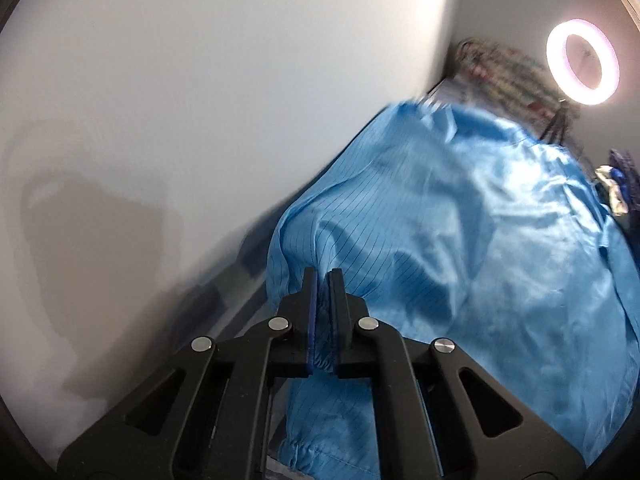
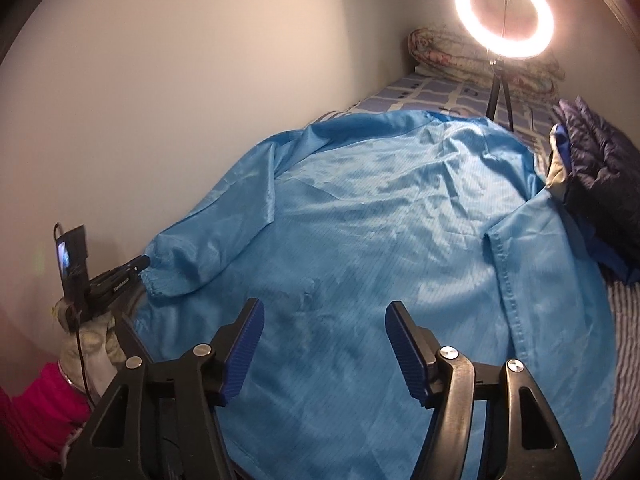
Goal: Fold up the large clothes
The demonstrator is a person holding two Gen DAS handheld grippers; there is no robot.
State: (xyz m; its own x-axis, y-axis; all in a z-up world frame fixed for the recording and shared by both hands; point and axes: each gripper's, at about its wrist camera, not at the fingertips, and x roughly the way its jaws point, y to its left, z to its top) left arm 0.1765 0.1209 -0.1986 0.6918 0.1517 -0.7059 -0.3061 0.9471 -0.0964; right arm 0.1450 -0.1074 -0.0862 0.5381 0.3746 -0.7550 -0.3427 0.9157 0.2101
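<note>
Wall: plain pale wall point(image 2: 168, 80) runs along the far side of the bed; it fills the left of the left wrist view point(image 1: 180, 100)
Bed: blue-and-white checked bed sheet point(image 2: 440, 96) shows beyond the garment
Garment: large light-blue pinstriped coat of shiny fabric point(image 2: 380, 220) lies spread flat across the bed, one sleeve with a gathered cuff point(image 2: 160, 276) stretched toward the wall; in the left wrist view the cloth point(image 1: 460, 220) rises in a ridge toward the claw
Dark jacket: navy quilted puffer jacket point(image 2: 600, 168) lies just beside the coat's far edge
Quilt: folded floral quilt point(image 2: 448, 52) sits at the head of the bed against the wall
Ring light: glowing round ring light on a thin black stand point(image 2: 505, 12) stands near the quilt; seen also from the left point(image 1: 582, 62)
Right claw: right claw point(image 2: 324, 344) hovers over the coat's lower part, blue ribbed pads point(image 2: 246, 344) wide apart, holding nothing
Left claw: left claw point(image 1: 324, 312) is pinched tight on a bunched fold of the coat; gathered cloth shows between its pads
</note>
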